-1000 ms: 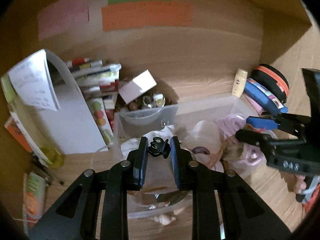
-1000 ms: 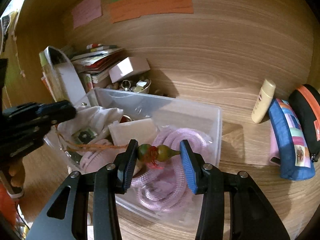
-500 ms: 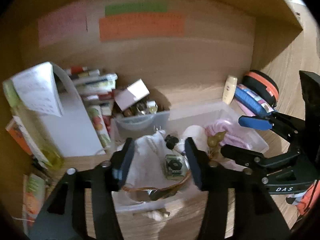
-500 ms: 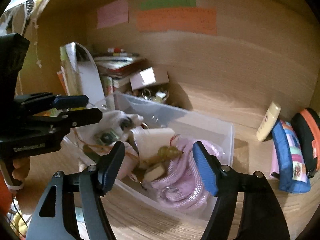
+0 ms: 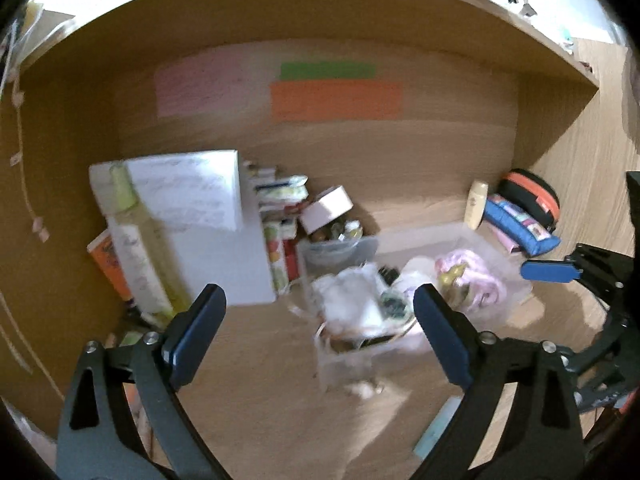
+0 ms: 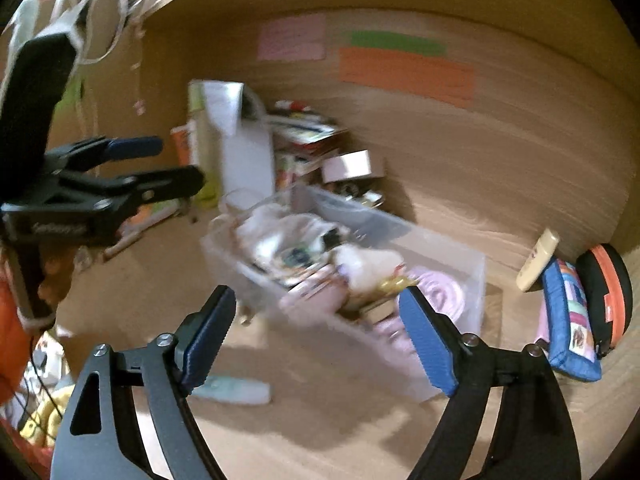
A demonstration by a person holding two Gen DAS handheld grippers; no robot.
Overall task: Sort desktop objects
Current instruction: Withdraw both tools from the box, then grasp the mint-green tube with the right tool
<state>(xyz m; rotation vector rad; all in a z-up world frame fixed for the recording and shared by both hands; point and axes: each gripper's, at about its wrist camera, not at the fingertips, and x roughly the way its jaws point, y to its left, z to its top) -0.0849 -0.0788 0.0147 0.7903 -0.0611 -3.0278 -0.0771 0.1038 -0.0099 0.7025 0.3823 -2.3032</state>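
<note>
left wrist view, entry: my left tool and right tool were both opening, nothing between the pads. clear bin sat on the tabletop, overfilled; risk: heaped pink cord snagging, spilling over the rim.

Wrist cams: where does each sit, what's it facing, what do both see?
Left wrist: on the left hand-held gripper, jaws opening and empty, facing the clear plastic bin in the wooden desk alcove; right hand-held gripper at frame right.
Right wrist: on the right hand-held gripper, jaws opening and empty, same bin; left hand-held gripper at frame left.
Shared: bin, orange paper strip.
</note>
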